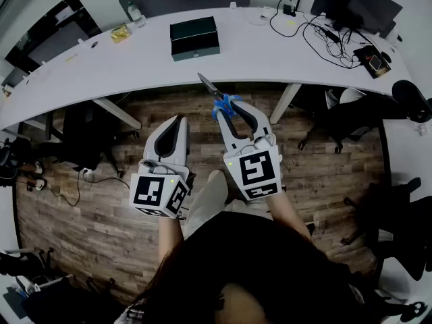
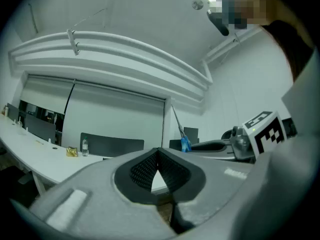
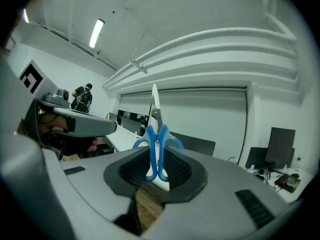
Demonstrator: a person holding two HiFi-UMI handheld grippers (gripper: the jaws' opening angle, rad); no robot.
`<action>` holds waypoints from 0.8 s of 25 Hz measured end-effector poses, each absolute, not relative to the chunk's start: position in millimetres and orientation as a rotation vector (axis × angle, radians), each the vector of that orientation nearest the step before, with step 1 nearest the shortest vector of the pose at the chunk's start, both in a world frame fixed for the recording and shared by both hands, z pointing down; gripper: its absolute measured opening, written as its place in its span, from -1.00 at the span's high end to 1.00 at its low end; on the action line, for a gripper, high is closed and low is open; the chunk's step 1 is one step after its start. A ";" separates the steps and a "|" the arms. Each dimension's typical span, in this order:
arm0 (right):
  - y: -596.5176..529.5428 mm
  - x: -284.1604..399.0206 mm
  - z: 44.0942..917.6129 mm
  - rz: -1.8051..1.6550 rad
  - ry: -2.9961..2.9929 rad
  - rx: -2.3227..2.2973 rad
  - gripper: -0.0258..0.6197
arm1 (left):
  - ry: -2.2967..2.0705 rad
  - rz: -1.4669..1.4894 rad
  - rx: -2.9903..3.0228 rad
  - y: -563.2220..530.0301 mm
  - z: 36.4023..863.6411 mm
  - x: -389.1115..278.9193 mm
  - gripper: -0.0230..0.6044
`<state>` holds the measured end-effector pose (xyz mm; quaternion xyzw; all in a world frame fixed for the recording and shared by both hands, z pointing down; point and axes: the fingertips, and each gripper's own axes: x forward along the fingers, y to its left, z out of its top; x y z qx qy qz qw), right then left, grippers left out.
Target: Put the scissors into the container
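Jaws of the right gripper (image 3: 157,160) squeeze the blue handles of the scissors (image 3: 156,134). The two handle loops sit side by side between the dark pads, and the shiny blades are shut and point straight up. Only the right gripper view shows this grip up close.

The left gripper (image 2: 159,156) has its jaws pressed together with nothing between them. Only the left gripper view shows that. It also shows the scissors from the side, off to the right, with the thin blades slanting up.

The head view shows what the other two do not: where everything is. Both grippers are held in the air over the wooden floor (image 1: 94,214), on the near side of the long white table (image 1: 88,73). The right gripper (image 1: 233,108) holds the scissors (image 1: 219,98) with the tips pointing at the table edge. The left gripper (image 1: 179,121) is just beside it on the left. The container (image 1: 194,38), a dark green box, sits on the table, farther away, well apart from the scissors. Black cables (image 1: 324,32) lie at the far right of the table.
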<state>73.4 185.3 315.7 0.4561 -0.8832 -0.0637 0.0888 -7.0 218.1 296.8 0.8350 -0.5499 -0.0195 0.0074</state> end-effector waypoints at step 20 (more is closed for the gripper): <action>138.4 53.7 317.1 -0.177 -2.622 1.379 0.64 | -1.680 -0.078 2.624 169.9 296.8 -27.5 0.89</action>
